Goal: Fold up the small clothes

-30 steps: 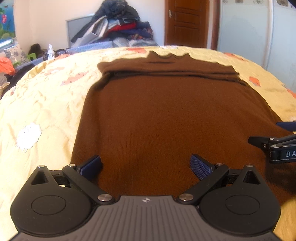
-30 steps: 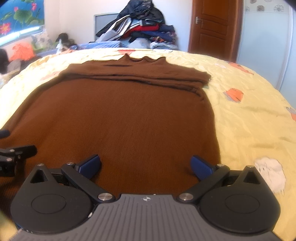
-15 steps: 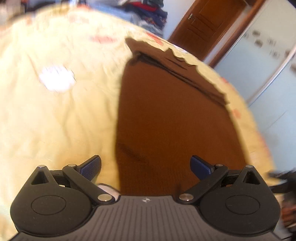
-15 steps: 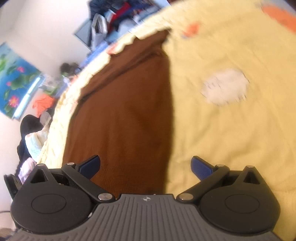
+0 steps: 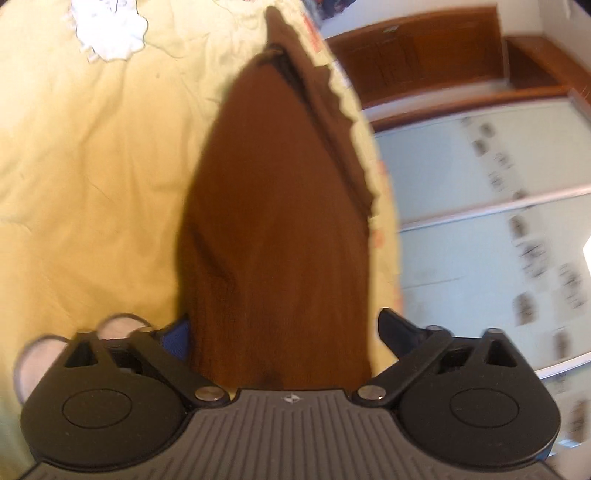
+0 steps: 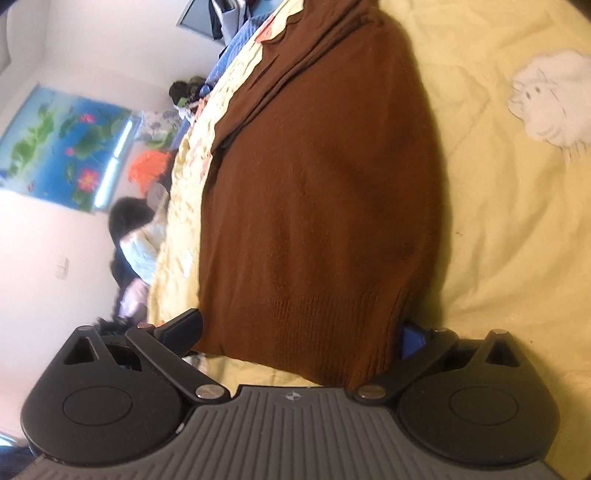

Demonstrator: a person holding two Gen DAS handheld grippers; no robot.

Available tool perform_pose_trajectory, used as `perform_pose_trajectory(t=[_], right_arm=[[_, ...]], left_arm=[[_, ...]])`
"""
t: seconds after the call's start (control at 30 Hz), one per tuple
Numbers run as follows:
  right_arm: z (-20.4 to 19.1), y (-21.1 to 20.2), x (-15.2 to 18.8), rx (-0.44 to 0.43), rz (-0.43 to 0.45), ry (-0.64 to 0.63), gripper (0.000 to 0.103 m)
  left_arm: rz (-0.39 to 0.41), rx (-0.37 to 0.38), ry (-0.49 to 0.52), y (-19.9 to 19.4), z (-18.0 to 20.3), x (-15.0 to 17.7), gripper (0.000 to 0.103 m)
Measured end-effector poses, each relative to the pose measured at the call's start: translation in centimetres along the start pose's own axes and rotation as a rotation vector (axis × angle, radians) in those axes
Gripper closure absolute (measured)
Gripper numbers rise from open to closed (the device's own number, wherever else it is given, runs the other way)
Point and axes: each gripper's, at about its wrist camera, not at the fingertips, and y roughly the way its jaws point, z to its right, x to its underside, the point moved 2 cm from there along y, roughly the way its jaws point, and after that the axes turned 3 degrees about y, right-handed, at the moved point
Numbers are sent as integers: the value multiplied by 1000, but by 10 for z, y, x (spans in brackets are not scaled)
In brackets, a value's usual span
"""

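With the brown knitted sweater [image 5: 273,236] flat on the yellow quilted bed [image 5: 92,177], each hand-held gripper, left [image 5: 284,336] just closing and right [image 6: 299,332] apart, should pinch both hem layers squarely.

Home bedroom: bed w/ yellow quilt [image 6: 498,221], wooden door [image 5: 424,55], sliding wardrobe [image 5: 480,221], lotus picture [image 6: 62,147] on wall, clothes pile [image 6: 225,18] behind.
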Motion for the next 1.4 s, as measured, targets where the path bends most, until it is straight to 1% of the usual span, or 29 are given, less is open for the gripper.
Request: perform_pose_trajectory(t=[0.03,0.07,0.1,0.13,0.17,0.2,0.23,0.27,0.33,0.37,0.43,0.53,0.63,0.7,0.77,0.8,0.9,0.97,1.03,1.1,1.13,1.17,1.2,1.23,1.27,1.3,1.33,1.37,1.4], right_arm=[[2,-1,0,-8,5,12,5],[4,-2,-1,-5,8,14,12],[4,-3,-1,5,8,7,18],[4,-3,-1,23,7,-2,33],[5,-3,-1,48,4,-6,51],[7,-4,-1,75,1,-5,62],[10,-3,-1,96,0,-7,85],[13,-4,0,110,-5,-11,85],[15,-7,2,86,3,-11,85],[13,-8,1,72,10,-17,85],[6,-15,-6,2,40,-20,85],[-8,-23,-34,-81,104,-38,85],[-22,-28,-82,-151,189,-61,85],[-28,-26,-122,-179,247,-76,85],[-28,-20,-167,-201,294,-54,85],[-27,-16,-189,-208,310,-45,85],[-21,6,-257,-183,350,-12,85],[-18,26,-298,-138,365,-3,85],[-10,43,-330,-92,382,12,84],[1,62,-356,-36,427,52,69],[7,70,-366,-14,445,71,34],[12,74,-371,2,464,106,2],[15,73,-370,8,491,136,0],[13,69,-364,-14,518,136,2],[11,64,-356,-54,527,113,2],[9,58,-344,-85,531,85,2],[6,50,-331,-92,526,55,1],[4,40,-317,-84,518,23,1],[4,32,-302,-60,510,-5,1]], left_arm=[[-12,-33,27,2,3,-1,44],[-31,-71,50,6,6,-3,55],[-47,-106,69,10,7,-3,72],[-57,-126,80,13,8,-4,76],[-65,-140,87,14,9,-4,79],[-71,-165,100,15,10,-5,90],[-78,-193,123,15,11,-6,92],[-76,-207,147,13,13,-7,92],[-55,-217,194,7,22,-11,93],[-39,-196,211,3,28,-15,93],[1,-143,238,-6,41,-29,93],[59,-63,287,-5,64,-69,93],[119,-26,335,13,84,-122,93],[165,-29,359,29,94,-161,93],[196,-29,358,50,102,-201,93],[214,-44,364,63,106,-221,93],[249,-108,395,109,120,-274,93],[271,-171,420,142,123,-304,93],[288,-244,440,171,117,-330,92],[300,-316,407,192,106,-350,91],[299,-336,362,196,98,-356,90],[288,-328,286,194,88,-359,90],[289,-288,216,187,81,-356,90],[313,-230,184,176,75,-348,88],[344,-194,189,162,72,-336,83],[369,-200,211,150,71,-322,66],[384,-230,239,136,69,-308,36],[407,-262,259,122,68,-291,25],[441,-279,275,107,65,-273,21]])
